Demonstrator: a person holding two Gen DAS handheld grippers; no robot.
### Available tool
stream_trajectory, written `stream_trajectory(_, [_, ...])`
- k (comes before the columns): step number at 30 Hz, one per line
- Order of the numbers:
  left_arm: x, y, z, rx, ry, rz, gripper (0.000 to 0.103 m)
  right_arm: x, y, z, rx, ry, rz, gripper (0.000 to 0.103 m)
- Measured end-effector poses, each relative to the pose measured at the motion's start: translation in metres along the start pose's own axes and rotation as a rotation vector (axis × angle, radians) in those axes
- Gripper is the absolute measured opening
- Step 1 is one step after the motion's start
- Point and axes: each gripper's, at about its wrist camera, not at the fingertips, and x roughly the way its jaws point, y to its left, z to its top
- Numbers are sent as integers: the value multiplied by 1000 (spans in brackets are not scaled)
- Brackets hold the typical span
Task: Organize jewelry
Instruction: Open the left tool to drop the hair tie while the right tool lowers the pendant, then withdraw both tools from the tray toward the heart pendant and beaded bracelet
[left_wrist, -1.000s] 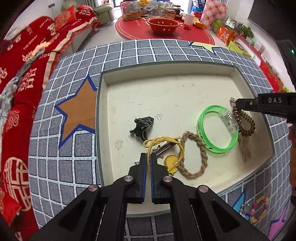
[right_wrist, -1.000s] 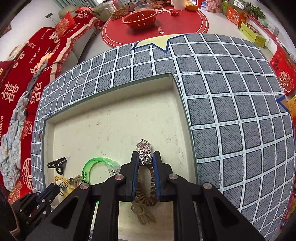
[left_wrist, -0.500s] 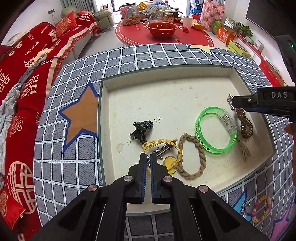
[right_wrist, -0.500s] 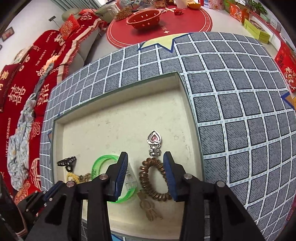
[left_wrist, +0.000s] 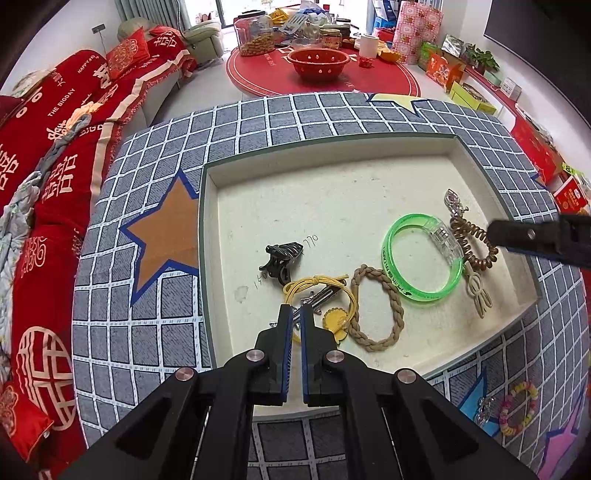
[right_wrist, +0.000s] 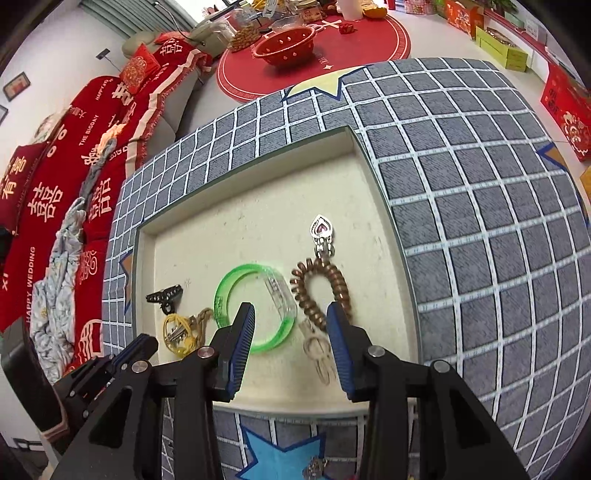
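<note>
- The right tool (right_wrist: 290, 325) hangs above the shallow cream tray (right_wrist: 255, 177); its jaws are spreading and grip nothing.
- The brown spiral coil hair tie (right_wrist: 319, 290) lies flat on the tray floor just past the tool's right finger, a silver heart-shaped pendant (right_wrist: 321, 230) at its far end.
- The translucent green plastic bangle (right_wrist: 255, 306) lies beside the coil, partly behind the tool's left finger.
- The left tool (left_wrist: 294, 314) is pressed together over a yellow elastic cord (left_wrist: 317, 286) and a silver hair clip (left_wrist: 319, 297); whether it pinches either cannot be told.
</note>
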Motion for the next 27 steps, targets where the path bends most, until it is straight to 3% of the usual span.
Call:
stream_trajectory(8, [-17,2,-9,5,-12,-22,20,-25,-7,-36,32,0,15,60])
stream_trajectory(9, [-19,2,-10,6,-14,-22,63,-27,-6,-40,35,-1,15,61])
stream_trajectory(10, [-22,2,-11,3,-11,-24,99,-30,-7,-45,36,-3,14,61])
stream_trajectory(11, [-25,3,-14,-9,-36,-16,103,-34,-7,-50,38,-5,14,61])
stream_trajectory(16, [-28,1,-27,11,-35,-10,103,-46,-10,-76,58,-9,23,74])
stream_trajectory(21, [-37,-5,-43,45,-43,1,103,-57,-15,-103,81,-11,25,80])
stream_trajectory(27, [-44,-7,-61,29,-36,-15,103,-70,-18,-136,77,-31,13,97])
